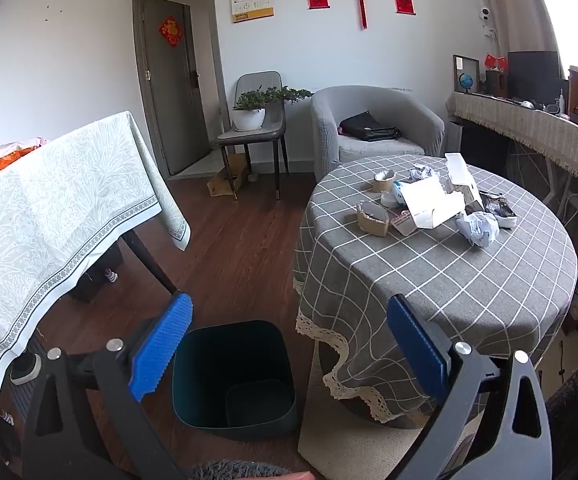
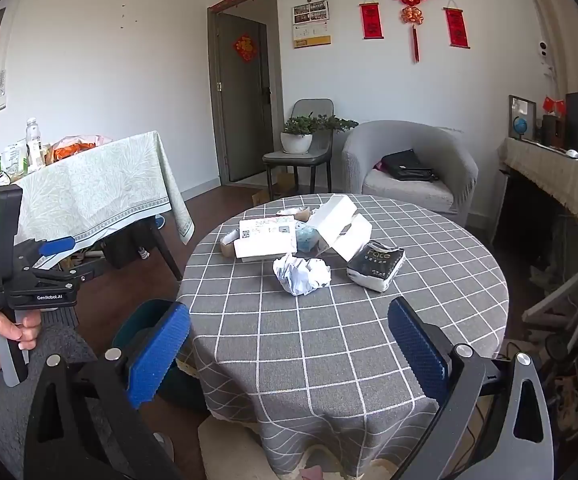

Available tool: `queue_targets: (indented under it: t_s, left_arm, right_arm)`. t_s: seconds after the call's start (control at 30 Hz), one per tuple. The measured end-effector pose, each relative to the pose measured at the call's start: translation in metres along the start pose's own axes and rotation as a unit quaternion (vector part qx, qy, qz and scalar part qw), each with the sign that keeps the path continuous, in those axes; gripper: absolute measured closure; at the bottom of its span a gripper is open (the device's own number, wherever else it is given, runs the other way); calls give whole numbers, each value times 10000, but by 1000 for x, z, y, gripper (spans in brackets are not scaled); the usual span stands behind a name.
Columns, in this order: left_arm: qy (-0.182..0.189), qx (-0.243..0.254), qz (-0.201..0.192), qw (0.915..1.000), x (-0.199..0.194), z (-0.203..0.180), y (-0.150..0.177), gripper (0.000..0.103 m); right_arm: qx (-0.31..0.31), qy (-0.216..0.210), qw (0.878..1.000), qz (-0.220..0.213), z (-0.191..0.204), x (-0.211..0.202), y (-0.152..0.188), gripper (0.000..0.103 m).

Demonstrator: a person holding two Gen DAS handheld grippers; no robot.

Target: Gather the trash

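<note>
Trash lies on the round table with a grey checked cloth [image 2: 329,344]: a crumpled white paper ball [image 2: 301,274], a black-and-white tissue pack [image 2: 377,266], an open white box [image 2: 341,226], a flat white carton with a label [image 2: 267,238]. The left wrist view shows the same pile, with cardboard tape rolls [image 1: 373,219] and the paper ball [image 1: 477,228]. A dark teal bin [image 1: 235,376] stands on the floor left of the table, also visible as the bin [image 2: 145,320]. My left gripper [image 1: 289,344] hangs open above the bin. My right gripper [image 2: 289,344] is open over the table's near edge, empty.
A second table with a pale green cloth [image 1: 49,216] stands at the left, bottles on it [image 2: 33,140]. At the back are a grey armchair [image 2: 409,164] with a black bag, a chair with a potted plant [image 2: 297,140] and a long cloth-covered shelf [image 1: 537,128] on the right.
</note>
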State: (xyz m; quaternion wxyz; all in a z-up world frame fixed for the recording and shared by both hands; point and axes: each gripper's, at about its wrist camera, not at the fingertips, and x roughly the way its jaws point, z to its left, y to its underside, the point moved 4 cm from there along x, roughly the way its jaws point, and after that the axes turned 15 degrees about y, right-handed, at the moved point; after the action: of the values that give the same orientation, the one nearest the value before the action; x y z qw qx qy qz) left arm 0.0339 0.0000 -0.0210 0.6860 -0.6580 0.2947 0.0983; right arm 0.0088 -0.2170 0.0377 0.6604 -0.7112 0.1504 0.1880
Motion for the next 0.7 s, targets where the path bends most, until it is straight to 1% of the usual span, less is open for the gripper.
queue_targets:
  t_s: [0.7]
  left_arm:
    - [-7, 9, -2, 10000, 0, 0, 0, 3]
  right_arm:
    - [33, -14, 10000, -19, -3, -2, -1, 3]
